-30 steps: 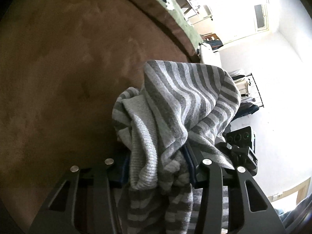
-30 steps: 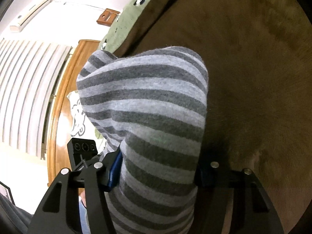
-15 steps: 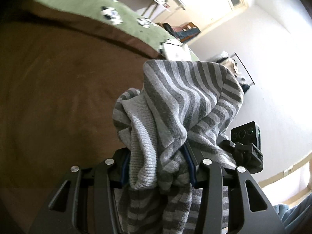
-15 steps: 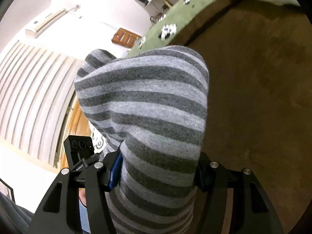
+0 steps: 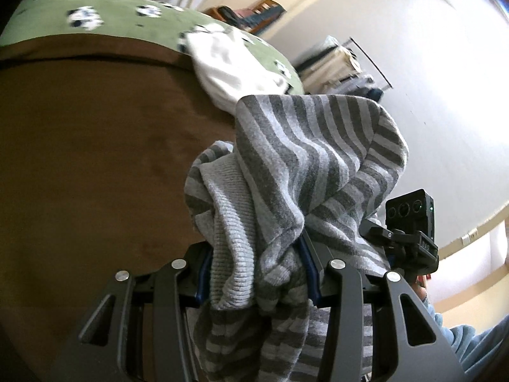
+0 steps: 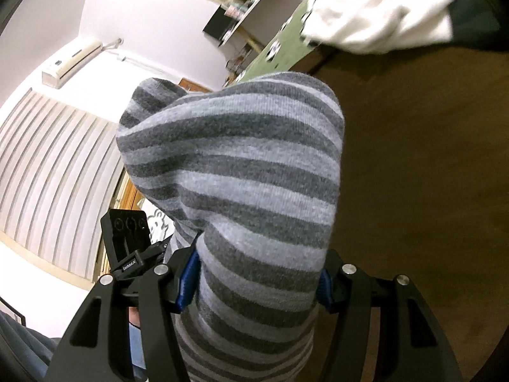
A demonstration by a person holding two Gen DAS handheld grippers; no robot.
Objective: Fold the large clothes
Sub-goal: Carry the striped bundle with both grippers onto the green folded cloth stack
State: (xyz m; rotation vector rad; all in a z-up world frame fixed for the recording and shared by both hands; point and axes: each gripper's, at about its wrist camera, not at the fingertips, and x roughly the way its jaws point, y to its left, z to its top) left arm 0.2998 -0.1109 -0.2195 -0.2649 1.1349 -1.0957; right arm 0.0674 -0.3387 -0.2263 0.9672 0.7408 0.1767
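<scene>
Plainly, both claws are pinching the same grey striped knit garment [image 5: 296, 172]. Seen from the left wrist, the left gripper [image 5: 254, 273] fills the bottom of the frame, tilted downward toward the brown bed cover [image 5: 95, 165]. Its blue-edged pads press in on a bunched wad of the garment from either side. The cloth stands up in a crumpled peak through the middle of the frame and also hangs down between the black finger arms at the bottom centre. At the right edge, just past the cloth, the other gripper's black camera block [image 5: 410, 213] shows, and a light blue sleeve [image 5: 470, 343] sits in the lower right corner.

Seen from the right wrist, the right gripper [image 6: 254, 281] is likewise angled down over the brown cover [image 6: 429, 175]. Its jaws are held apart by a thick rounded fold of the striped garment [image 6: 241, 172] clamped between the blue pads. The fold bulges up to the centre of the frame and hides the fingertips. The left gripper's camera block [image 6: 127, 232] appears at the lower left.

Beyond the brown cover lies a green spread with black-and-white spots [image 5: 133, 19] across the upper left of the left view. A white cloth [image 5: 229, 70] rests at its edge, blurred. That white cloth [image 6: 381, 16] shows in the upper right of the right view.
</scene>
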